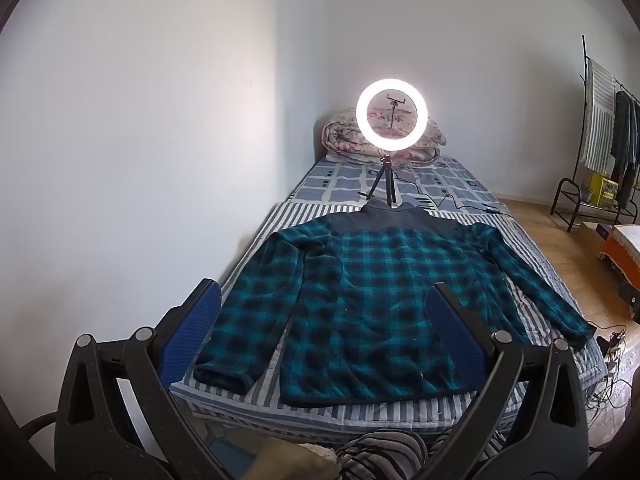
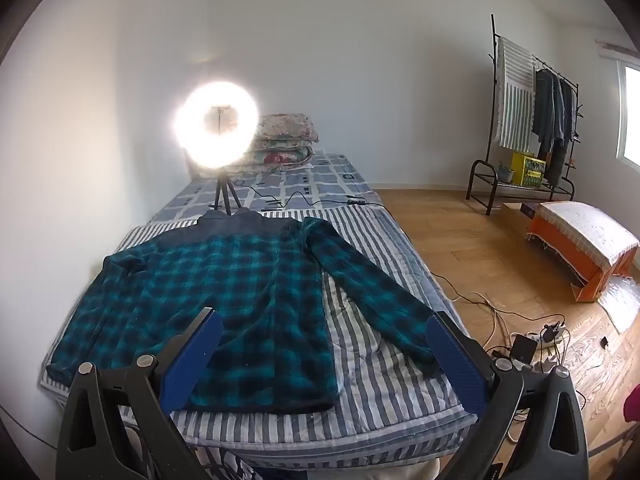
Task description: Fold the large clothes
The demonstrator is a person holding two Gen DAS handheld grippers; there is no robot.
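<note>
Left wrist: plaid jacket (image 1: 360, 300) flat on bed (image 1: 400, 412)

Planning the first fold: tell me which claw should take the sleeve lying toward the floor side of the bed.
Right. The right claw hangs open with that sleeve's cuff beside its outer finger. The left claw, also open, hangs over the shirt body, nearer the wall-side sleeve.

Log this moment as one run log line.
stage: before first fold | teal plaid fleece shirt: flat on striped bed cover | left tongs: open, empty | right tongs: open, empty
</note>
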